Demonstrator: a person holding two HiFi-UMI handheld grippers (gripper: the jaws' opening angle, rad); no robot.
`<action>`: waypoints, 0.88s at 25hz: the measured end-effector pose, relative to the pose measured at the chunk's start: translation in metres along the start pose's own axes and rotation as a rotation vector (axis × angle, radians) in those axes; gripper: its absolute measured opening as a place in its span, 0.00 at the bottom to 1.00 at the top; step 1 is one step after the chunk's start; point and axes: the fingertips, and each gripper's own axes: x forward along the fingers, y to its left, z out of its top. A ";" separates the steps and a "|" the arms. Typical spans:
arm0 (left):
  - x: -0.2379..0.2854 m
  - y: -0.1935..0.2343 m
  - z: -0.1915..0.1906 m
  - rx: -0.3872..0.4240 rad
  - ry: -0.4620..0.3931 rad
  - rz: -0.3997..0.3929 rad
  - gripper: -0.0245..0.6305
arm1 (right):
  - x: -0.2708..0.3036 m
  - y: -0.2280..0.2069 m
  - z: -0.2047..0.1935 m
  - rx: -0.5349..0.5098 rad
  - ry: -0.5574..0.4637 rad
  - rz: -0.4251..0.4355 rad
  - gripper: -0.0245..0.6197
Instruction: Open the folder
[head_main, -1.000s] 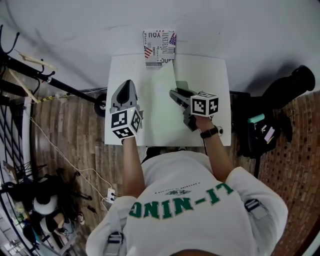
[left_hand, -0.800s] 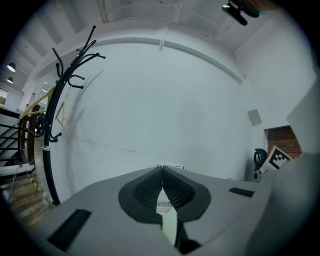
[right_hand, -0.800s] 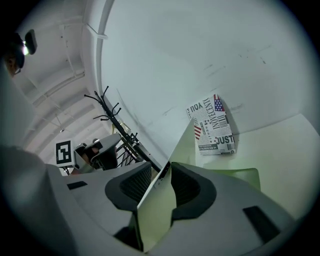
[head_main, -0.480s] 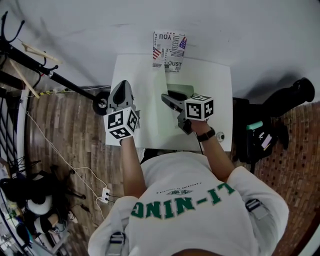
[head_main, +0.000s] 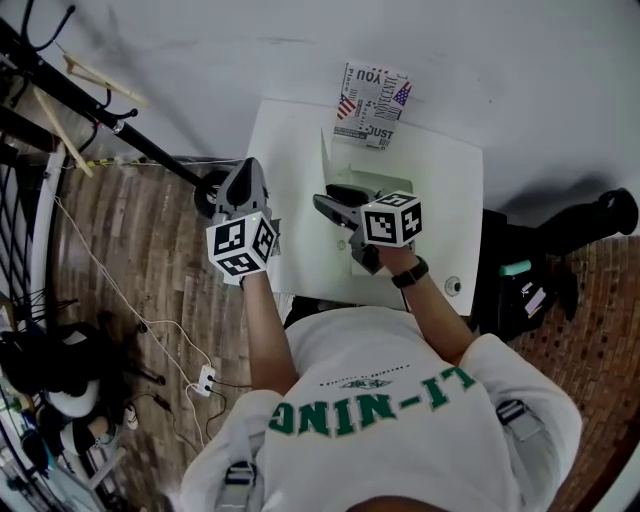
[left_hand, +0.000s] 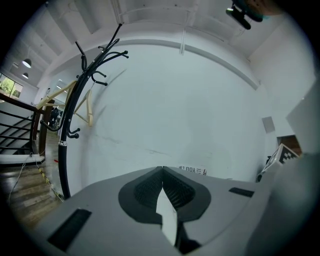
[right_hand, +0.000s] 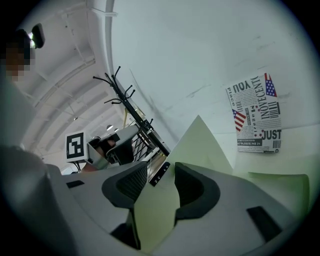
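A pale green folder lies on the white table (head_main: 440, 180), with its cover (head_main: 338, 165) lifted to stand on edge. My right gripper (head_main: 325, 202) is at the folder's middle. In the right gripper view the cover (right_hand: 197, 142) runs up between my right gripper's (right_hand: 160, 172) jaws. Those jaws are opening, and the pads (right_hand: 132, 182) stand apart around the thin sheet without pressing it. My left gripper (head_main: 247, 168) hangs at the table's left edge, off the folder. In its own view the left gripper (left_hand: 162, 170) has its tips touching; a pale sliver shows behind them.
A printed black-and-white card (head_main: 372, 105) leans on the wall behind the table. A black coat rack (head_main: 90, 120) stands to the left over the wooden floor. A black bag (head_main: 520, 280) sits on the right. A small round object (head_main: 455, 285) rests near the table's front right corner.
My right gripper has swung left with the cover, raising it from flat to upright, and its jaws have widened. My left gripper has slid left from the folder's edge to the table's edge.
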 end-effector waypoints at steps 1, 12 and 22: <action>-0.001 0.005 -0.001 -0.001 0.003 0.005 0.06 | 0.008 0.003 -0.003 -0.001 0.009 0.008 0.33; -0.018 0.070 -0.008 0.020 0.045 0.068 0.06 | 0.092 0.022 -0.034 0.015 0.106 0.102 0.34; -0.022 0.126 -0.030 -0.003 0.097 0.114 0.06 | 0.168 0.010 -0.078 0.055 0.218 0.093 0.26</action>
